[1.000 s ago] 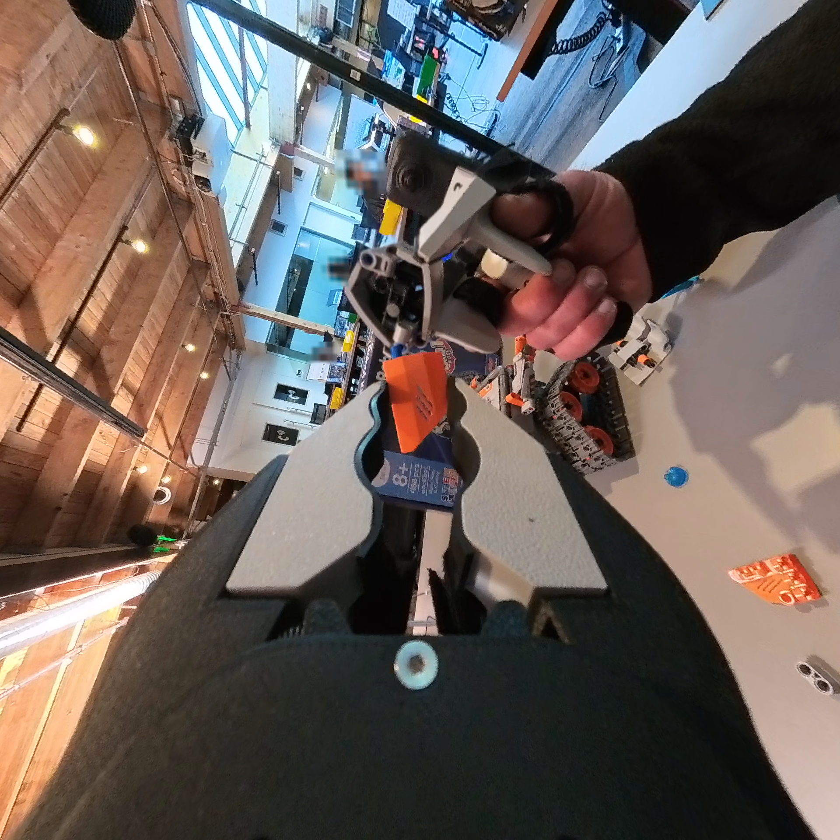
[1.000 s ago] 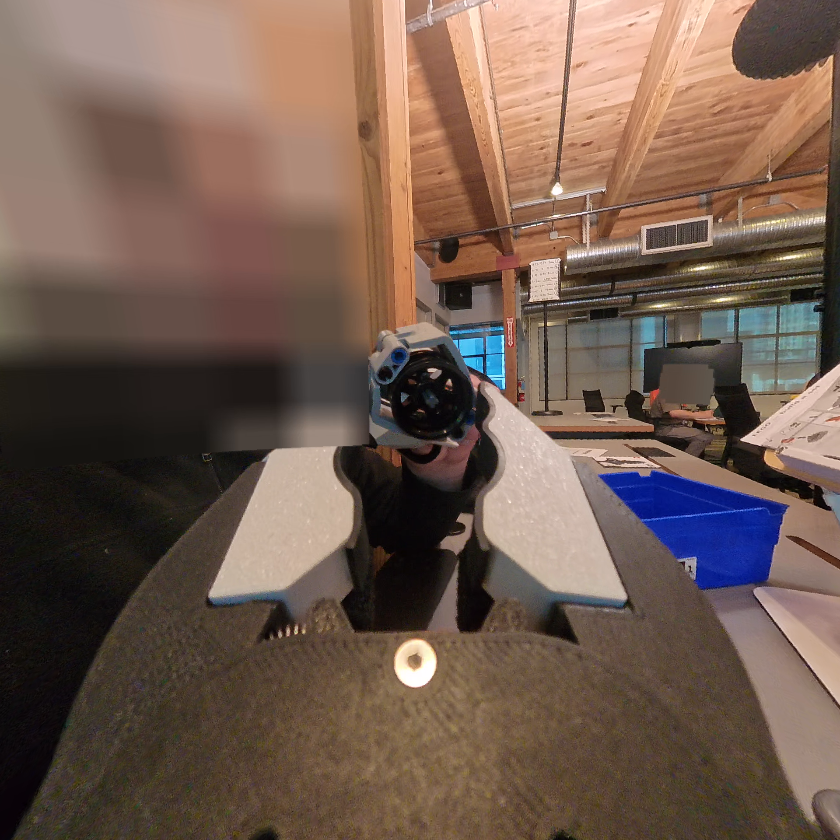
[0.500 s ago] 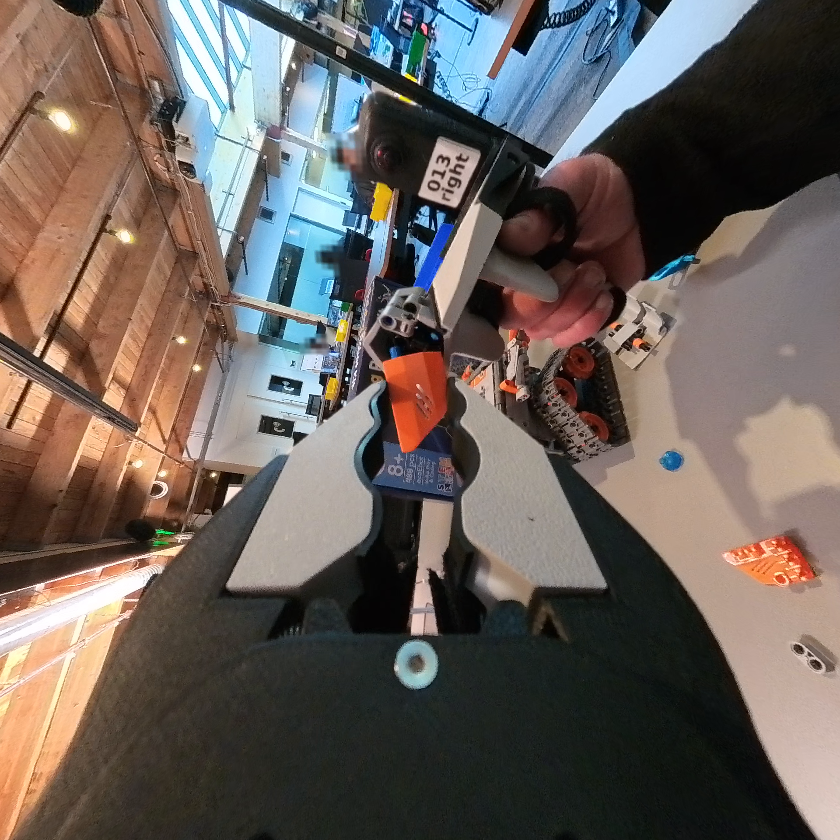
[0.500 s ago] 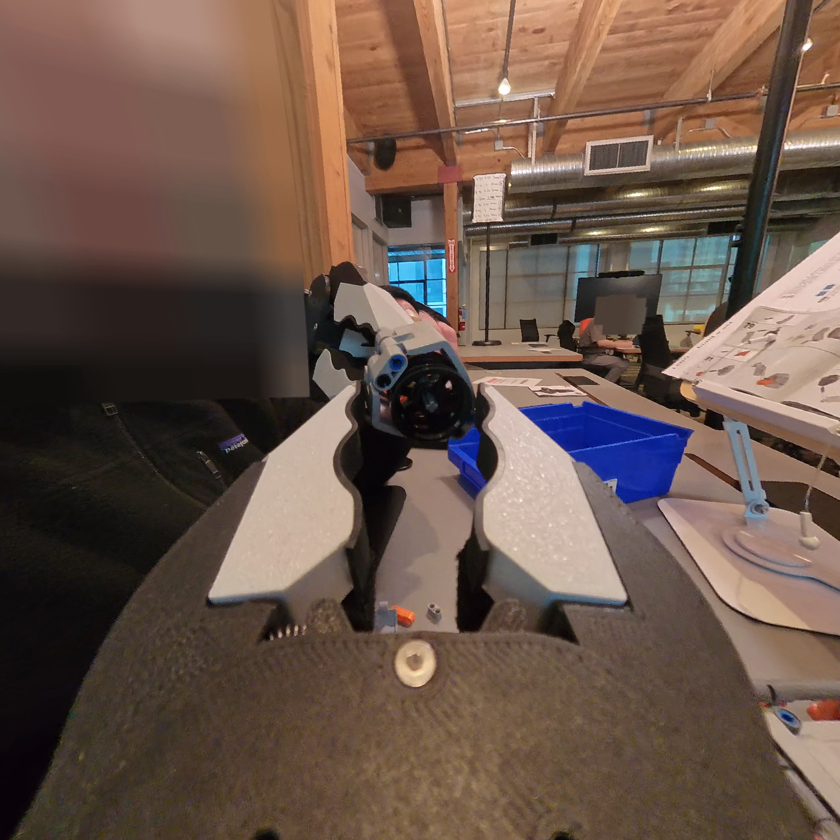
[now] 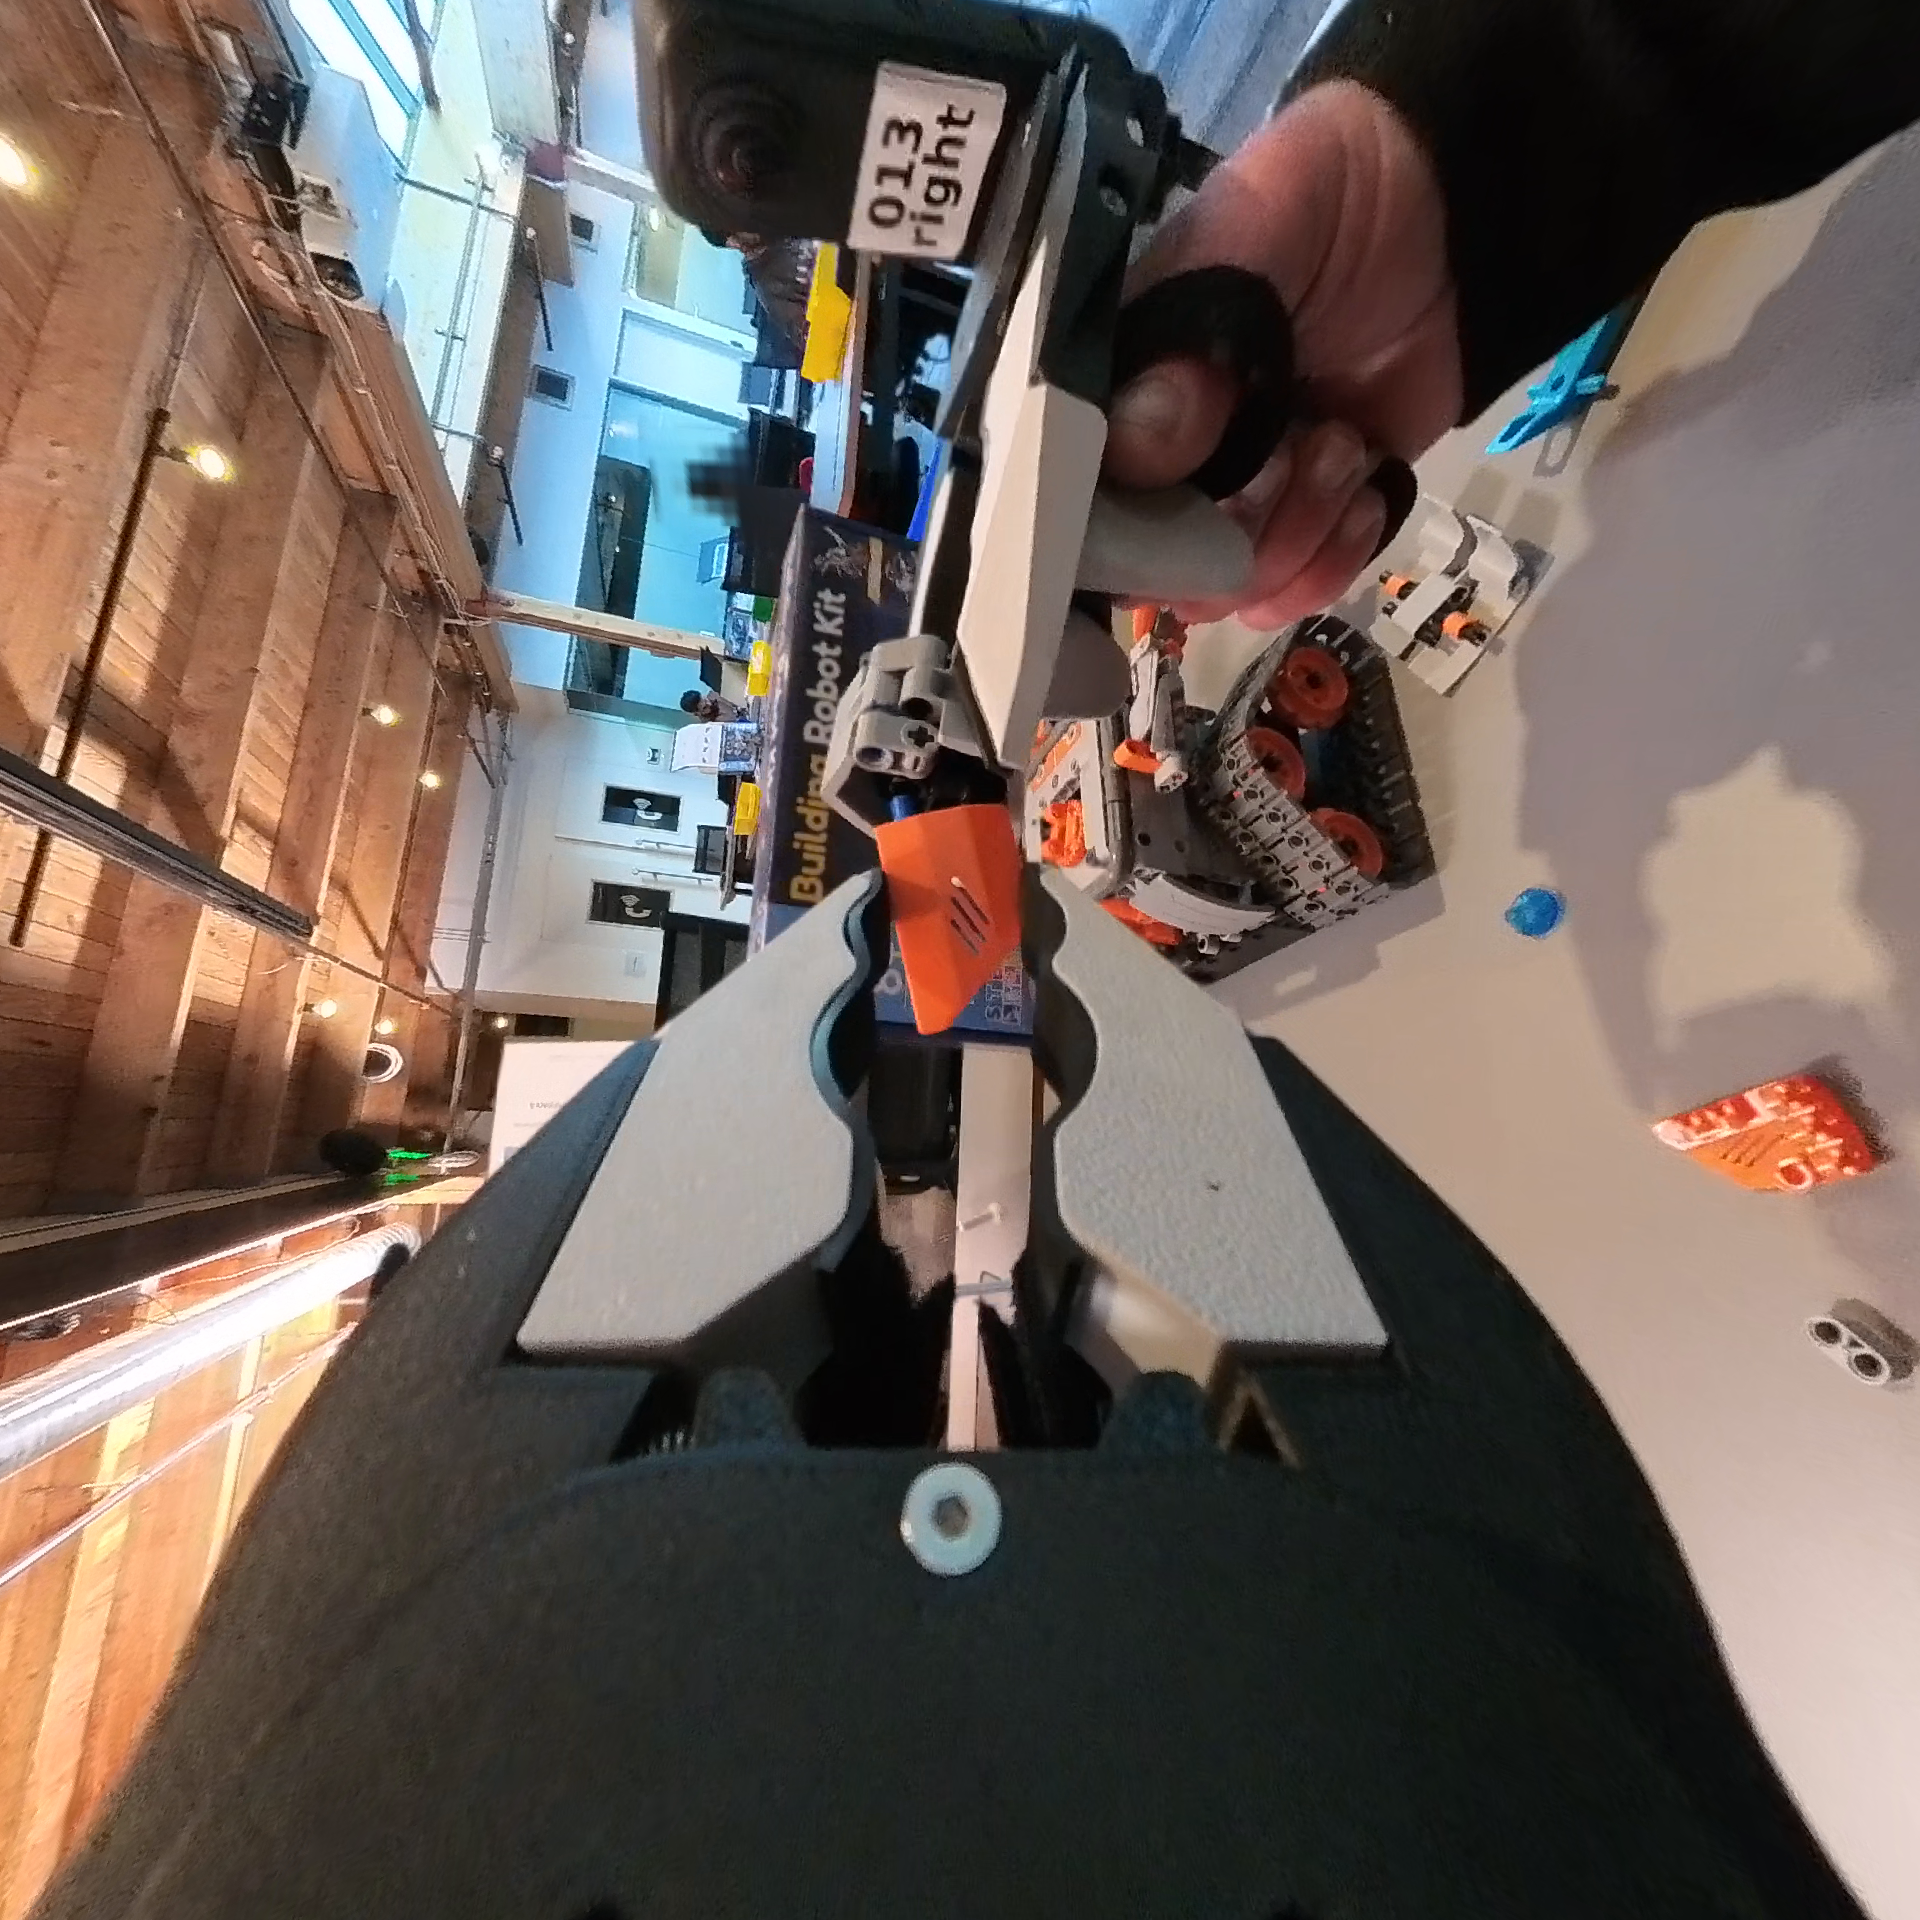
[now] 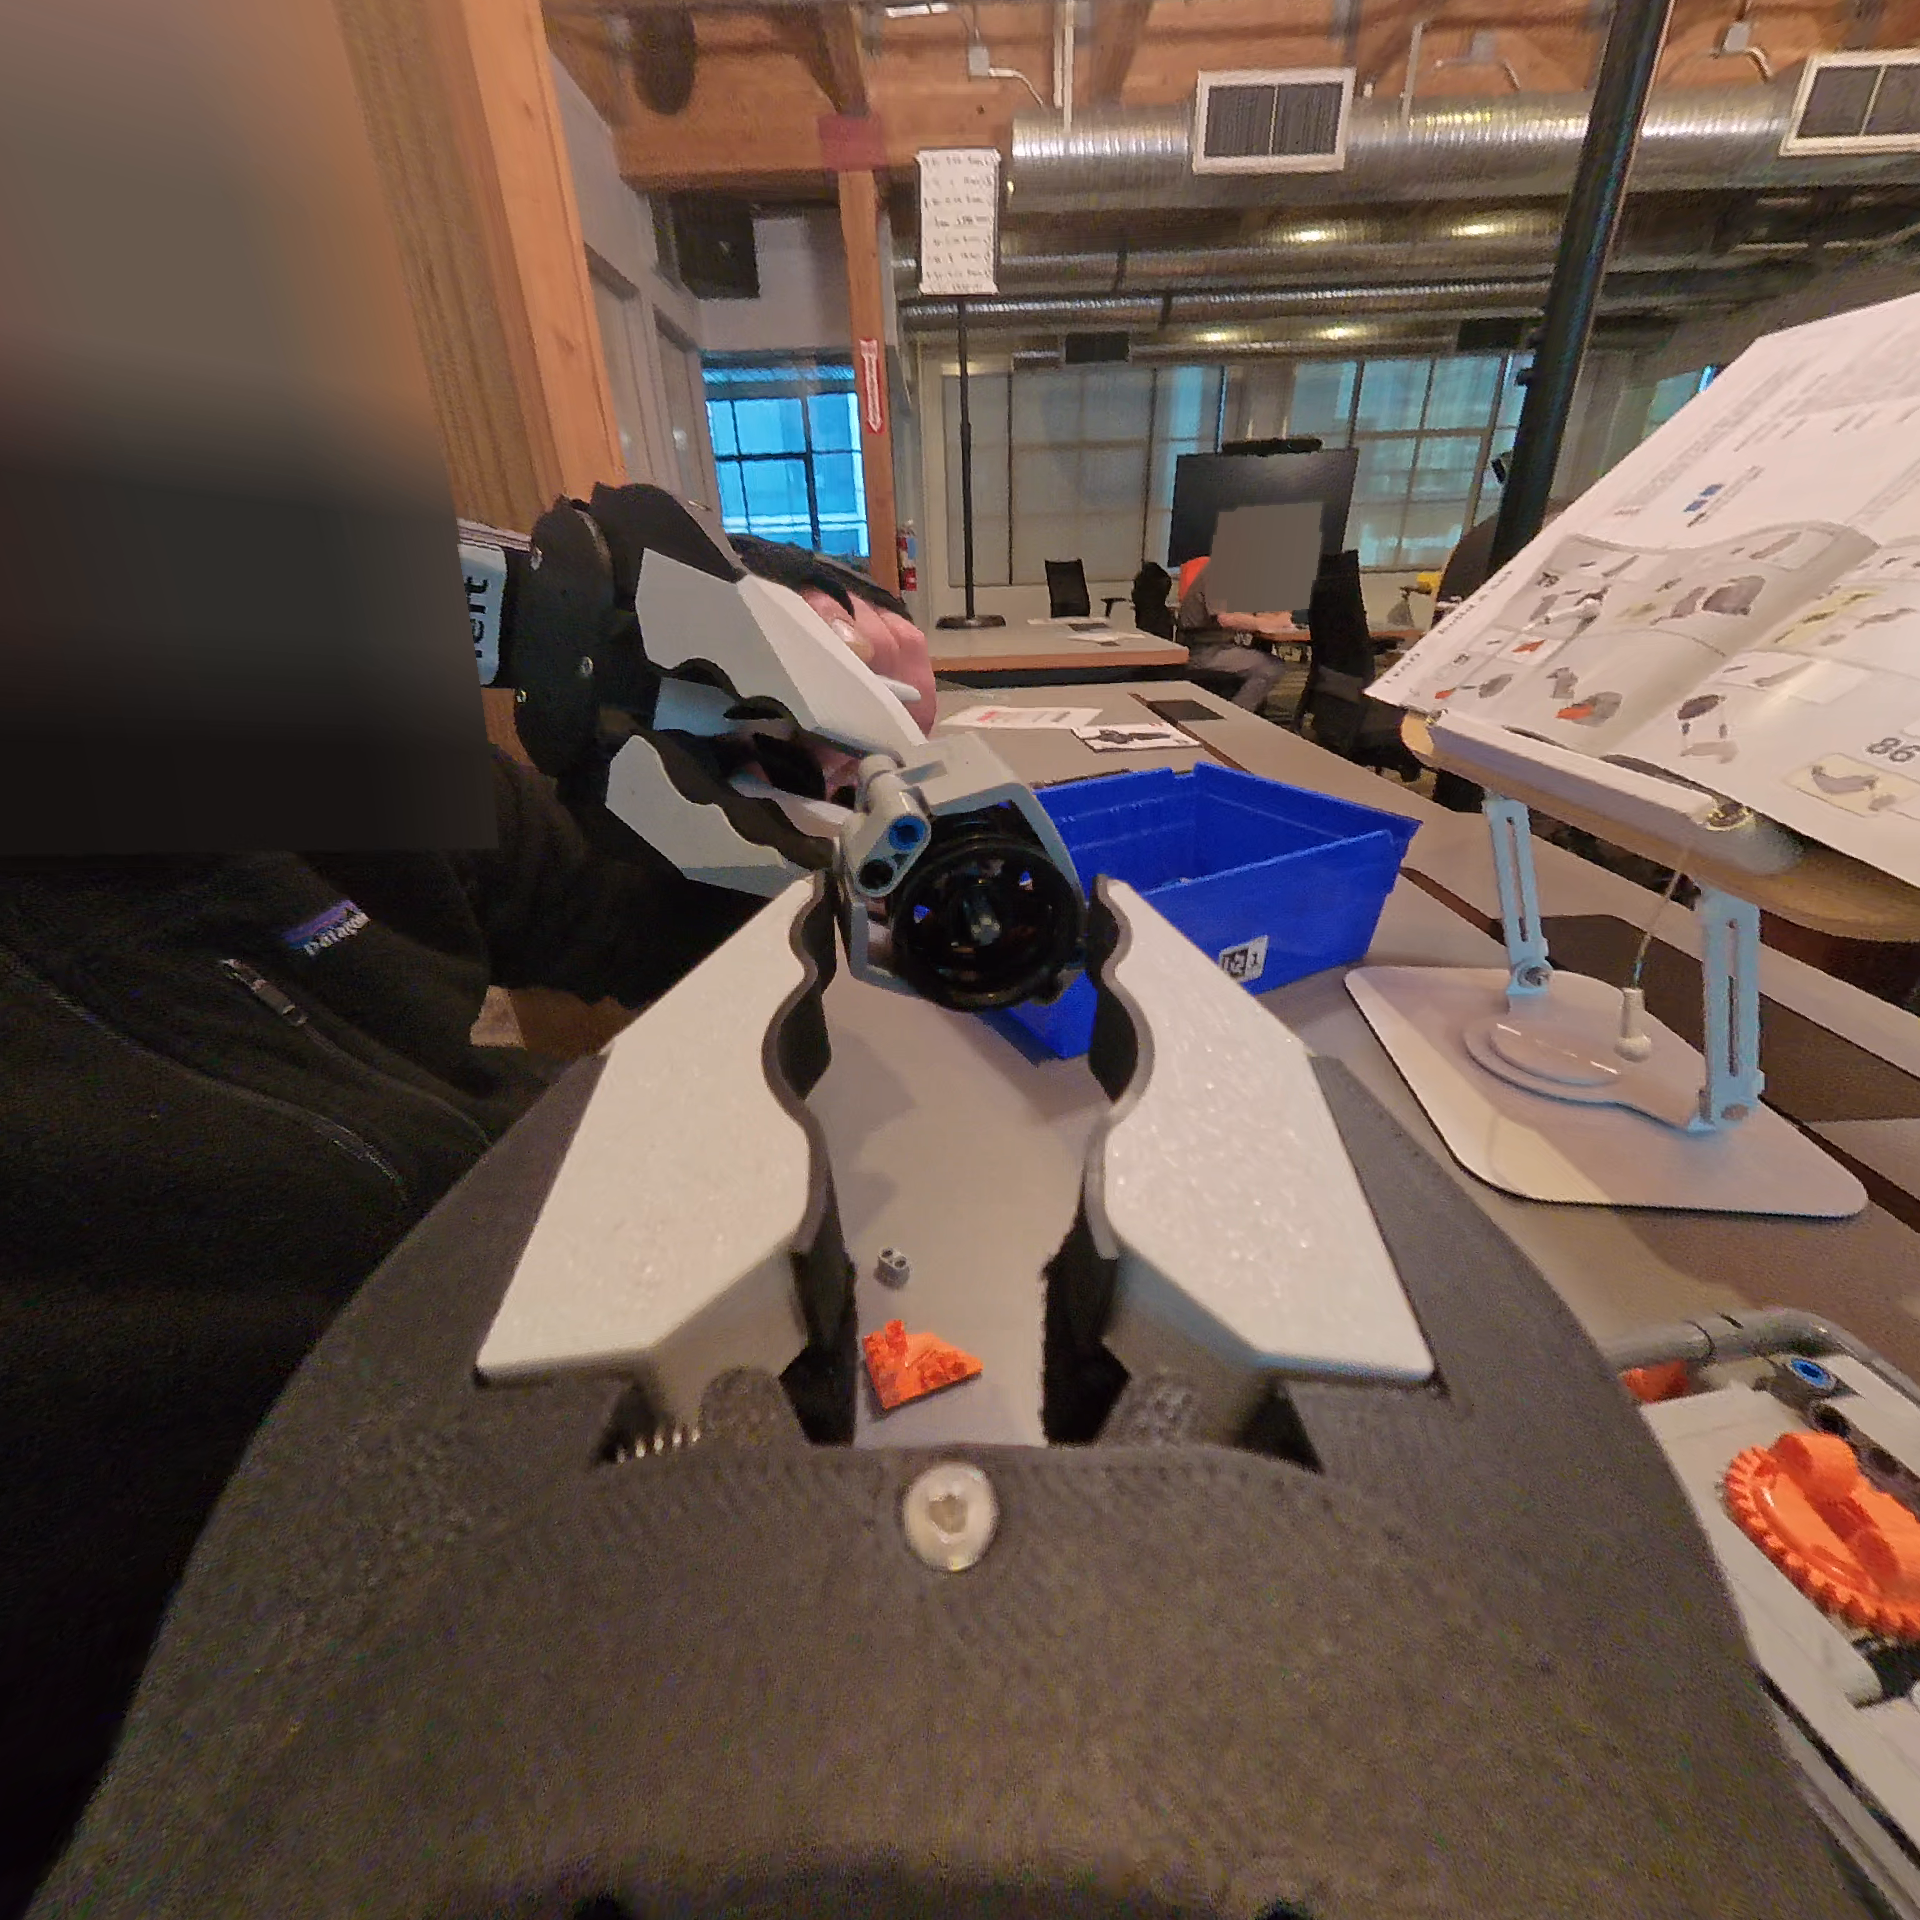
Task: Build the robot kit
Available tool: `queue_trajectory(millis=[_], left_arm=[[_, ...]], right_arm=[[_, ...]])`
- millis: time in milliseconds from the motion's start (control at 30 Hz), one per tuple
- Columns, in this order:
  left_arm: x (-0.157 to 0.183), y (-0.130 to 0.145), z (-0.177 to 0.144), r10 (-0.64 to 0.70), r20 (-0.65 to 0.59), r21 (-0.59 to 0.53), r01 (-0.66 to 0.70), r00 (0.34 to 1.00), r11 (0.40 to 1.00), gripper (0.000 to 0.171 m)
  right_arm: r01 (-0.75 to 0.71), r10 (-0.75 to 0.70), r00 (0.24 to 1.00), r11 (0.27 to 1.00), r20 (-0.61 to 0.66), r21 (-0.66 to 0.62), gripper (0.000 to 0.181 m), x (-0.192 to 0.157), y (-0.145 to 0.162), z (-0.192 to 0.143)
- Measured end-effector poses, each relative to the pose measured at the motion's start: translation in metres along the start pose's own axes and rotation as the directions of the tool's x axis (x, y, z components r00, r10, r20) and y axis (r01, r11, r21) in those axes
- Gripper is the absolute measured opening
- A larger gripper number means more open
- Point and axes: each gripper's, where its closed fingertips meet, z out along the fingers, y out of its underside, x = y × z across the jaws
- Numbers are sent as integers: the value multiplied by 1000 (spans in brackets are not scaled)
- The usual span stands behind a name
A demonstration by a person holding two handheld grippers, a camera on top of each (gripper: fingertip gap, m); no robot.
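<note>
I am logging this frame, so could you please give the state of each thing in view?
left gripper: shut on orange panel.
right gripper: shut on grey and black assembly.
blue bin: open, on table.
instruction booklet: open, propped on stand.
tracked vehicle: partly built, on table.

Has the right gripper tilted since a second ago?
Yes. In the right wrist view its aim dropped from the ceiling beams to the table: the blue bin sits higher and nearer centre, and the book stand now shows.
</note>
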Motion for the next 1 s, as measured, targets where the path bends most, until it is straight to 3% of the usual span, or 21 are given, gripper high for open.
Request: queue_trajectory(millis=[500,1000], left_arm=[[11,16,6,75,-29,-36,-76,997,996,22],[22,32,6,60,-47,-66,-63,997,996,22]], right_arm=[[23,-36,995,991,-95,-130,46,12,19,4],[-31,5,991,980,-131,-197,46,19,34,11]])
